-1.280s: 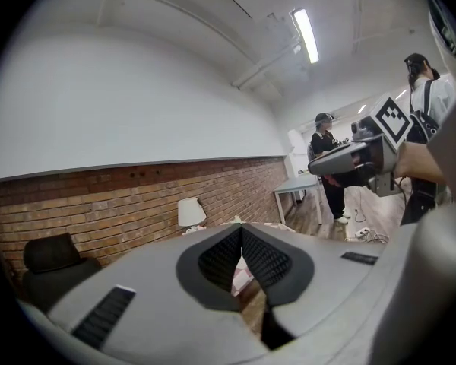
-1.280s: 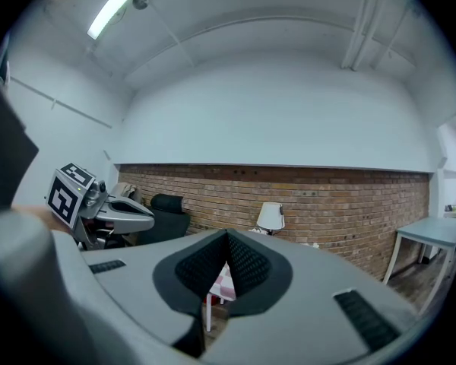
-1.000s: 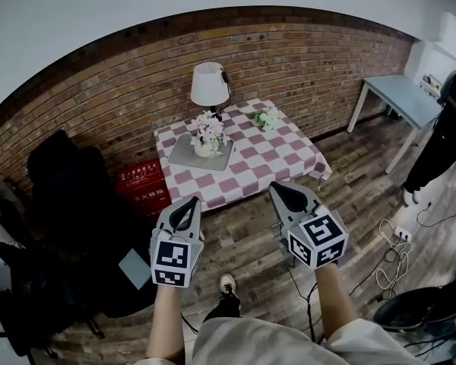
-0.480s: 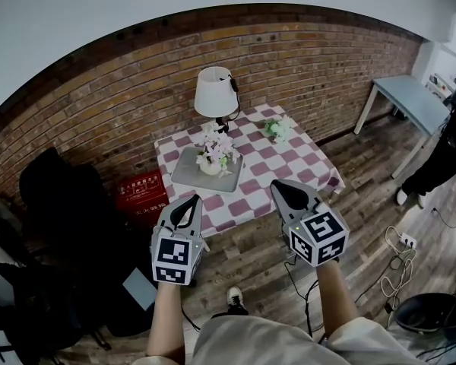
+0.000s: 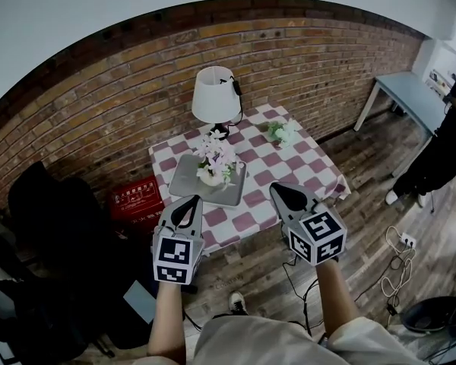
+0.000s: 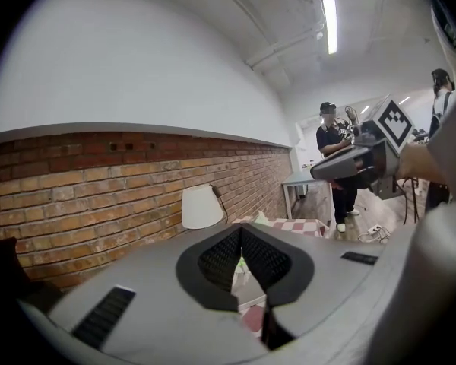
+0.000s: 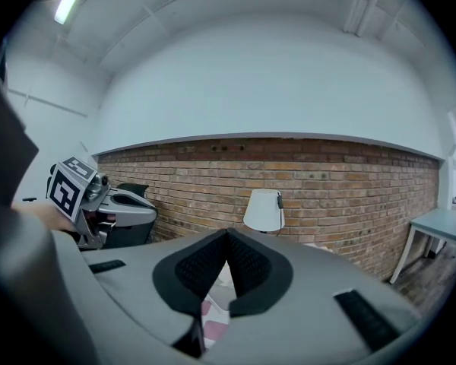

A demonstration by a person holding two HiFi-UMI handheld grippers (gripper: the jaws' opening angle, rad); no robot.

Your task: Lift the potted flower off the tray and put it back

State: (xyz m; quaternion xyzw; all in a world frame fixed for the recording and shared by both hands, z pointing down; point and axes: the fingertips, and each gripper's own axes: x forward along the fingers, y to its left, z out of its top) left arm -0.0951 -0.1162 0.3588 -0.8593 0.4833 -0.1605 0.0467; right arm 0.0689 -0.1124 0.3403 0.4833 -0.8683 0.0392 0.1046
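Both claws are hovering side by side at lower centre of the head view, at the near table edge. The left gripper point(image 5: 188, 201) and the right gripper point(image 5: 280, 189) are each showing jaws pressed together, gripping nothing. Both are pointing toward the table, probably aligning for a hold on the pot.

The white pot of pale pink flowers point(image 5: 215, 162) is standing upright on the flat grey square tray point(image 5: 184, 190), at centre frame on the red-and-white checked table point(image 5: 304, 169). The lift is not yet beginning.

Count: two grippers, one pot, one tray, one white-shaded lamp point(image 5: 215, 93) behind the tray, one small green-and-white posy point(image 5: 280, 131) upper right of the cloth.
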